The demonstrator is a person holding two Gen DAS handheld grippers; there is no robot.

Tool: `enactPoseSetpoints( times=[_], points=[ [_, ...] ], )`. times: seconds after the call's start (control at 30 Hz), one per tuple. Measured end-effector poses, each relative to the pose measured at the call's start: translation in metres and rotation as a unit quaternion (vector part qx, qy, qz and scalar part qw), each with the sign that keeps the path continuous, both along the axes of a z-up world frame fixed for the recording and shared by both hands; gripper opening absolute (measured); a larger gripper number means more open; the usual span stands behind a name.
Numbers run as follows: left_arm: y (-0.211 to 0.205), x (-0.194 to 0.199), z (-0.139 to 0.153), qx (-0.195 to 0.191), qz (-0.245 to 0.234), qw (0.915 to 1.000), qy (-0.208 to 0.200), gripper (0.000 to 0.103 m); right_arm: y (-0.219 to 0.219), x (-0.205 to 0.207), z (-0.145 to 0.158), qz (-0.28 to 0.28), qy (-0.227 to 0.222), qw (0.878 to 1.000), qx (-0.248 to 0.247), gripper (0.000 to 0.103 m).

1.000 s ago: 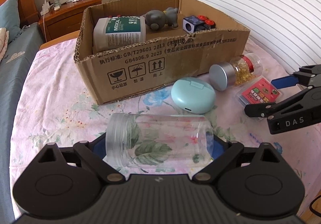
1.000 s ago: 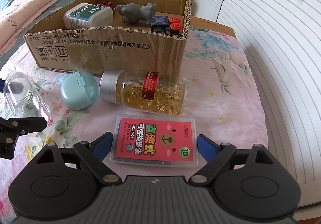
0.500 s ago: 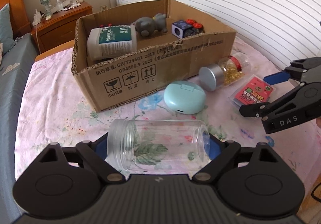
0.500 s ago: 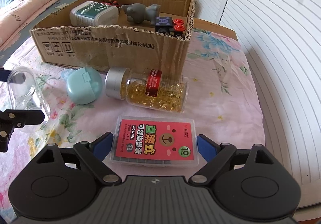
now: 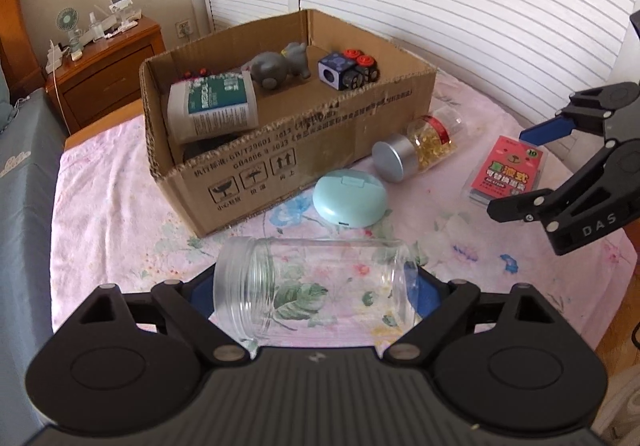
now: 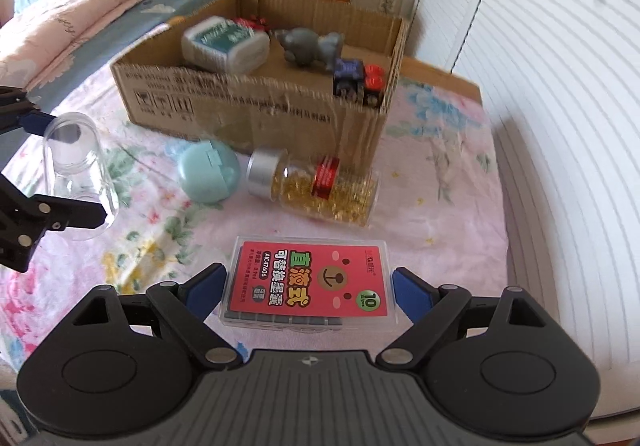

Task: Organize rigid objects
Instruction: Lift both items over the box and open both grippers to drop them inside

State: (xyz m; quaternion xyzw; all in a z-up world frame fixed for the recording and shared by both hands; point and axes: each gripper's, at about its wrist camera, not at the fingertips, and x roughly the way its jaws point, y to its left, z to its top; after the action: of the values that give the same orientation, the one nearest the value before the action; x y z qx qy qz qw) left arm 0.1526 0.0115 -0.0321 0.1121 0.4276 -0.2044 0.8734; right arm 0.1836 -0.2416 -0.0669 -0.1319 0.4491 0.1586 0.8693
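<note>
My left gripper point(image 5: 312, 288) is shut on a clear empty jar point(image 5: 316, 278), which lies sideways between the blue pads, mouth to the left, lifted off the floral cloth. My right gripper point(image 6: 306, 286) is shut on a flat clear case with a red label point(image 6: 308, 282), also raised. Each gripper shows in the other's view: the right gripper point(image 5: 508, 170) at the right, the left gripper point(image 6: 60, 170) at the left. Behind them the open cardboard box point(image 5: 280, 162) holds a white bottle point(image 5: 212, 106), a grey figurine point(image 5: 280, 66) and a dark cube point(image 5: 340, 72).
A teal round case point(image 5: 350, 196) and a capsule bottle with a silver cap point(image 5: 420, 144) lie in front of the box. White shutter doors point(image 5: 480, 6) run along the right. A wooden nightstand point(image 5: 104, 74) and a bed point(image 6: 80, 6) are behind and to the left.
Both grippers have risen, carrying the jar and the red case up from the cloth; the box and the loose items look lower and farther. The left jaws closed onto the jar.
</note>
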Motion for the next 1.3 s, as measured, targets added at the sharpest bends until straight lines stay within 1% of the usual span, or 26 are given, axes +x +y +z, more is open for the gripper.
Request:
enactPoseSetpoints(
  times=[0.13,0.27,0.4,0.53,0.7,0.9,1.0,1.03,1.1,1.3],
  points=[
    [0.005,0.001,0.012,-0.005,0.001,0.9999,-0.01,0.09,0.003,0.001,0.024,0.013,-0.017,1.0,0.018,0.092],
    [0.011,0.002,0.02,-0.004,0.008,0.9996,-0.025,0.09,0.012,0.01,0.047,0.023,-0.051,0.998,0.023,0.092],
    [0.018,0.003,0.026,-0.005,0.014,0.9994,-0.032,0.09,0.02,0.032,0.065,0.025,-0.073,0.996,0.034,0.092],
    [0.024,0.005,0.029,-0.004,0.024,0.999,-0.037,0.09,0.035,0.061,0.073,0.03,-0.085,0.995,0.038,0.092],
    [0.031,0.008,0.033,-0.002,0.034,0.9985,-0.042,0.09,0.054,0.099,0.064,0.03,-0.071,0.996,0.046,0.092],
    [0.037,0.014,0.037,0.002,0.046,0.9978,-0.047,0.09,0.065,0.126,0.039,0.013,-0.05,0.998,0.047,0.092],
    [0.037,0.019,0.039,0.004,0.048,0.9977,-0.049,0.09,0.067,0.13,0.027,0.005,-0.044,0.998,0.043,0.093],
    [0.037,0.02,0.04,0.005,0.048,0.9976,-0.049,0.09,0.068,0.13,0.024,0.004,-0.044,0.998,0.039,0.098],
    [0.036,0.024,0.043,0.007,0.047,0.9974,-0.054,0.09,0.067,0.126,0.022,0.001,-0.049,0.998,0.036,0.103],
    [0.028,0.041,0.056,0.007,0.041,0.9968,-0.069,0.09,0.053,0.11,0.028,-0.029,-0.062,0.996,0.051,0.103]
  ],
)
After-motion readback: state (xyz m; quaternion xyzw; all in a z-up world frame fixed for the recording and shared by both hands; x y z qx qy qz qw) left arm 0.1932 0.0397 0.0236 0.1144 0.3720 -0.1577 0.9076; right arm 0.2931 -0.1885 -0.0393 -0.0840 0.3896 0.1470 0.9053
